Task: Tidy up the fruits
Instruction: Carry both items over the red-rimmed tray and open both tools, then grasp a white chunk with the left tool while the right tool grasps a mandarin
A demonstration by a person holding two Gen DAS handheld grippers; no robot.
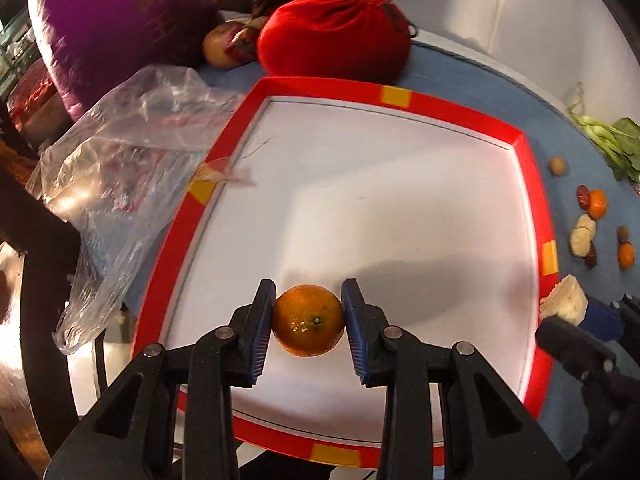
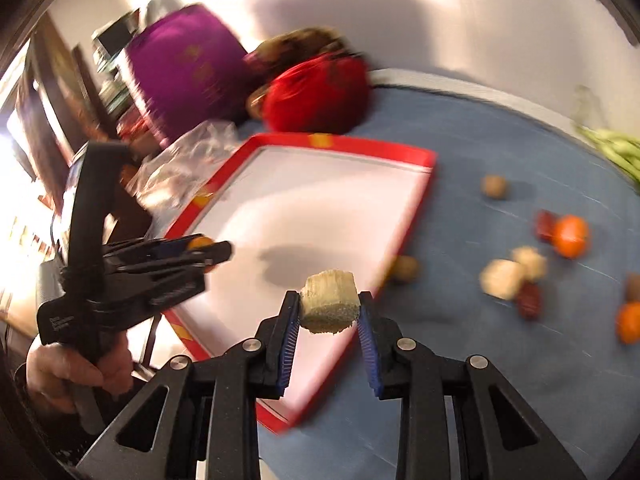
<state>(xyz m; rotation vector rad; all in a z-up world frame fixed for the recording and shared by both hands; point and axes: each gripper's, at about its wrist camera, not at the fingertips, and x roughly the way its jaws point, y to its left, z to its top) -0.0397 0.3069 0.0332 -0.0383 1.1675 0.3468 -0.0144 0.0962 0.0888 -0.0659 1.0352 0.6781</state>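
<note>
Both grippers loaded and positioned over the tray.

The left gripper [image 1: 308, 320] is clamped on a small orange [image 1: 309, 321], pads bearing on opposite sides so the round fruit cannot roll out; it hangs over the near part of the red-rimmed tray [image 1: 536, 184], apparently for release there. The right gripper [image 2: 329, 312] is closed on a pale fibrous chunk [image 2: 329, 306] above the tray's near right edge. More oranges [image 2: 570, 236], nuts and dark red fruits lie scattered on the blue cloth [image 2: 480, 128], right of the tray.
</note>
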